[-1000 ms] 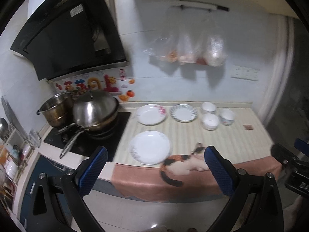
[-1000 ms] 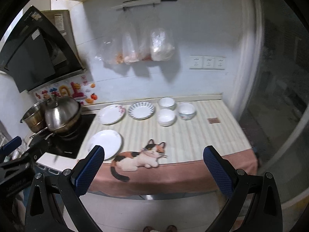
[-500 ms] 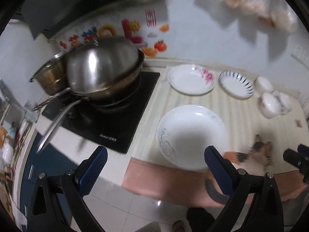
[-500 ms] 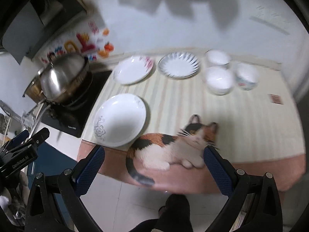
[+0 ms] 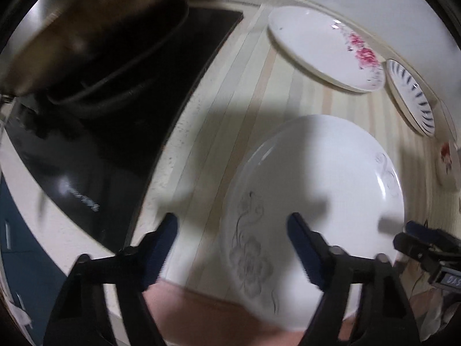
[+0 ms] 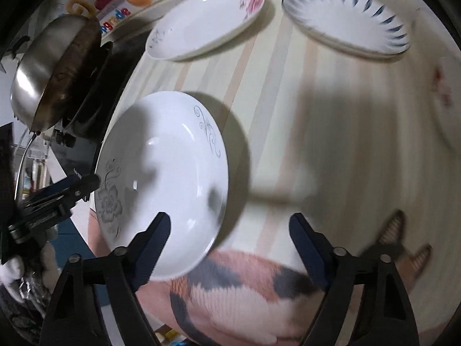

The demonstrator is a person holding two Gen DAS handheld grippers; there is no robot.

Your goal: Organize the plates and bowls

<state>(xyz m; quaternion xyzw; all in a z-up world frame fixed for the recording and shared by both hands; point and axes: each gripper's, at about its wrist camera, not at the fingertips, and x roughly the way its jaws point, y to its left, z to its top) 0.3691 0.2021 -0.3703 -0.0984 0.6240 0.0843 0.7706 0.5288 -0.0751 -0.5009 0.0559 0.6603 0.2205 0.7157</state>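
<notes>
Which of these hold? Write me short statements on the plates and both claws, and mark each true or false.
1. The left claw is shut on the grey-flower plate. False: open, plate rim between its fingers.
2. The pink-flower plate lies beside the blue-rimmed plate. True.
3. The right claw is open and holds nothing. True.
4. The grey-flower plate is stacked on the pink-flower plate. False: they lie apart on the striped cloth.

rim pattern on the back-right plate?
Dark blue radiating dashes on the white back-right plate; clearest in the right wrist view.
</notes>
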